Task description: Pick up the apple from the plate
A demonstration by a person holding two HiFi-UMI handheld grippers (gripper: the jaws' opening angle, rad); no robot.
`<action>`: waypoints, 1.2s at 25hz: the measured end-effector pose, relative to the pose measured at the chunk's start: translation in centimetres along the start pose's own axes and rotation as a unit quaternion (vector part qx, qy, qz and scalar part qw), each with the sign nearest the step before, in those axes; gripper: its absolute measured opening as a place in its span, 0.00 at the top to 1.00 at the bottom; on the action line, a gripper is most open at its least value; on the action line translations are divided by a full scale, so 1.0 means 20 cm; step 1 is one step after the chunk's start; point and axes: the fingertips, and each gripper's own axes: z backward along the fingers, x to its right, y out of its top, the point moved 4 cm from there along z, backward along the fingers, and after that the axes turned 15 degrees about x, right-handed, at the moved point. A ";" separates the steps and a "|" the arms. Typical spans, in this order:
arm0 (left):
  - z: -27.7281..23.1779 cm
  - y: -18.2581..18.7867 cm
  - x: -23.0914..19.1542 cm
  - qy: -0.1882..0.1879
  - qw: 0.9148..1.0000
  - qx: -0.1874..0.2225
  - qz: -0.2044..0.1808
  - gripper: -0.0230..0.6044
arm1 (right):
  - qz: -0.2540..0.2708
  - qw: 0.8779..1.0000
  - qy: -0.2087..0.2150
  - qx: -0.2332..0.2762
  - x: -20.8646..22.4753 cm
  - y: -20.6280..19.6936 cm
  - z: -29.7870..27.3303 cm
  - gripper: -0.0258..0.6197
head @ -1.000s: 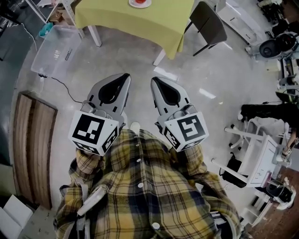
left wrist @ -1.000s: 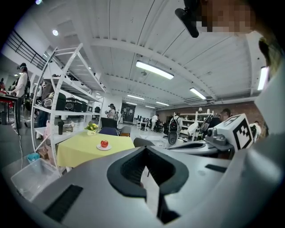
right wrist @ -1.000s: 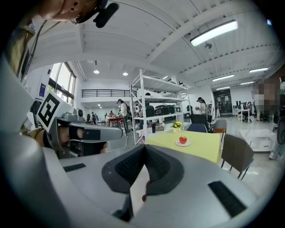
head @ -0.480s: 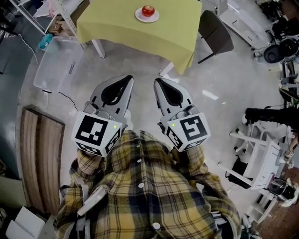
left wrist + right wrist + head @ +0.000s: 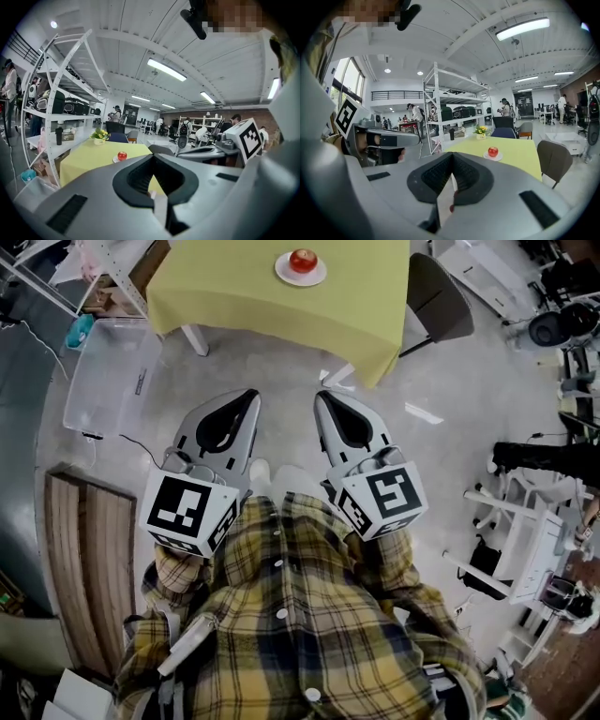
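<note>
We hold the left gripper (image 5: 246, 399) and the right gripper (image 5: 326, 399) side by side in front of our plaid shirt (image 5: 281, 615), both pointing ahead and a little downward over the grey floor (image 5: 281, 362). Each gripper's own view shows its two dark pads meeting at the tip with nothing caught in the hollow behind them, so both tools are closed and empty. As we judge it, the task has barely begun. Nothing is grasped and the apple (image 5: 303, 260) sits untouched on its white plate (image 5: 284, 276). The approach, the opening of the jaws, the grasp and the lift are all left to do. The plate rests on a table covered by a yellow-green cloth (image 5: 253, 306), well apart from both grippers and ahead of them across an open stretch of floor. In the head view the apple lies almost straight ahead, between the lines of the two tips. In the right gripper view it appears just right of the closed jaws, and in the left gripper view just left of them. A dark chair (image 5: 439, 296) stands at the table's right side and a clear plastic bin (image 5: 108, 371) lies on the floor to its left, neither in the direct path. A small pot of yellow flowers (image 5: 481, 131) stands farther back on the table, beyond the plate.
</note>
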 end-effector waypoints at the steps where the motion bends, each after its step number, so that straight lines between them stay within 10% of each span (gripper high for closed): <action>1: -0.02 -0.01 -0.02 -0.003 1.000 -0.002 0.003 0.95 | 0.000 1.000 -0.003 -0.003 0.01 0.00 -0.02 0.96; 30: -1.18 0.11 -0.52 0.028 0.999 0.022 -0.004 0.95 | 0.013 0.999 0.034 -0.011 0.95 0.14 -0.89 0.96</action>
